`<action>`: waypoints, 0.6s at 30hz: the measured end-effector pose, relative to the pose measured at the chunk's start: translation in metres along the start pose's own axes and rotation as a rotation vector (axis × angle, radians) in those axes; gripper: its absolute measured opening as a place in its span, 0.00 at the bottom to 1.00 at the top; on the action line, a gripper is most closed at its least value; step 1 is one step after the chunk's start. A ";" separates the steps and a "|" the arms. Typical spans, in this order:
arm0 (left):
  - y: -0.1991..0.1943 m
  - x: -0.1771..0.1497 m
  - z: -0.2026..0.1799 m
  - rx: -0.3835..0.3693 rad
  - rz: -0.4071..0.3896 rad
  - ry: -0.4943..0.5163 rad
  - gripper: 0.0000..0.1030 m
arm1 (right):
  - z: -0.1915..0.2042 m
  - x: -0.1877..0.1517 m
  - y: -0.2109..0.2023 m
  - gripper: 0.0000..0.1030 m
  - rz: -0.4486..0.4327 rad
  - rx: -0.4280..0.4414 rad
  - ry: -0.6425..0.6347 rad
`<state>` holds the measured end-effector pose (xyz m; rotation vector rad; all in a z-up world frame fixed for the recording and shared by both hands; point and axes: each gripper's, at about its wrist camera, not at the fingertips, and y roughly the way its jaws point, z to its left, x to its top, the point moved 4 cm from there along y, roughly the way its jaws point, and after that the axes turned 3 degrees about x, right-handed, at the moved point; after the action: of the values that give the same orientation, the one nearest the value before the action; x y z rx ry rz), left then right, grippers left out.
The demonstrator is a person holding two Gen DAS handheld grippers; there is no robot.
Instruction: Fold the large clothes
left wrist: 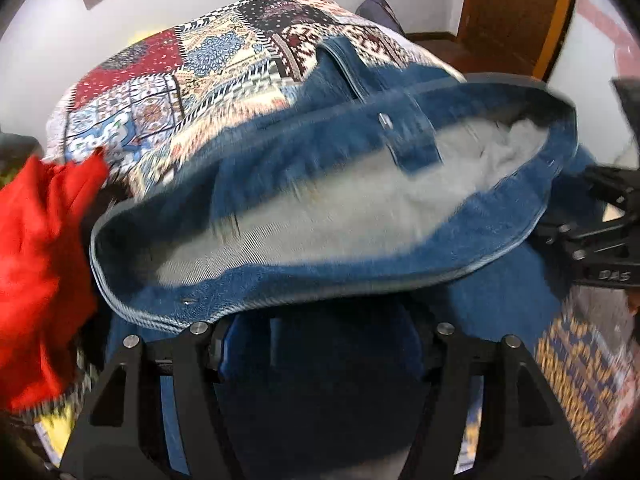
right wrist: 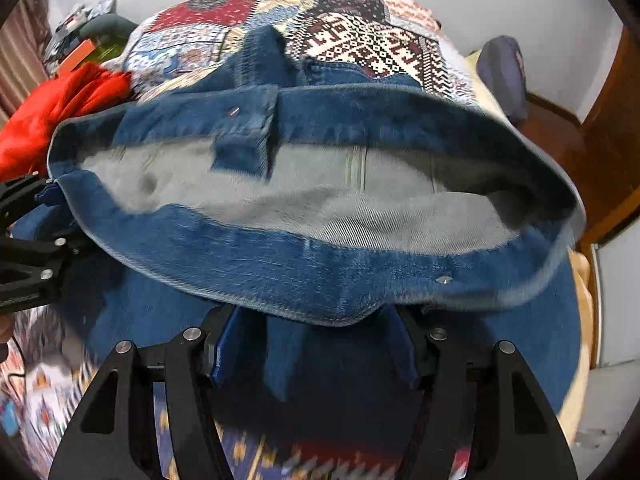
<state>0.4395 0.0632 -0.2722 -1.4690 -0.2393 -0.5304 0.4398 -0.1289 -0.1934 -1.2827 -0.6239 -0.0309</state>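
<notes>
A pair of blue jeans [left wrist: 328,216] hangs in the air over the bed, its waistband open and showing the grey inside [right wrist: 320,208]. My left gripper [left wrist: 320,344] is shut on the waistband edge at one side. My right gripper [right wrist: 316,344] is shut on the waistband at the other side. Each gripper shows in the other's view: the right one at the right edge of the left wrist view [left wrist: 600,232], the left one at the left edge of the right wrist view [right wrist: 28,240]. The fingertips are hidden under denim.
A patchwork bedspread [left wrist: 192,64] covers the bed below. A red garment [left wrist: 36,264] lies at the left, also in the right wrist view [right wrist: 52,112]. A dark bag [right wrist: 504,72] and a wooden door [left wrist: 516,12] stand at the far right.
</notes>
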 end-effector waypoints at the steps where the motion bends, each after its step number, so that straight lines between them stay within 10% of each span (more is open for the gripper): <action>1: 0.002 0.009 0.007 0.012 -0.005 -0.007 0.62 | -0.007 0.015 0.001 0.54 -0.023 -0.027 0.029; 8: -0.012 0.086 0.068 0.232 -0.142 -0.131 0.54 | -0.019 0.081 -0.044 0.57 -0.269 -0.033 0.237; 18: -0.035 0.051 0.064 0.171 -0.137 -0.117 0.56 | 0.048 0.039 -0.039 0.59 -0.205 -0.004 0.009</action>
<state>0.4769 0.1153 -0.2114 -1.3240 -0.4692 -0.5214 0.4383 -0.0852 -0.1344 -1.2174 -0.7456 -0.2065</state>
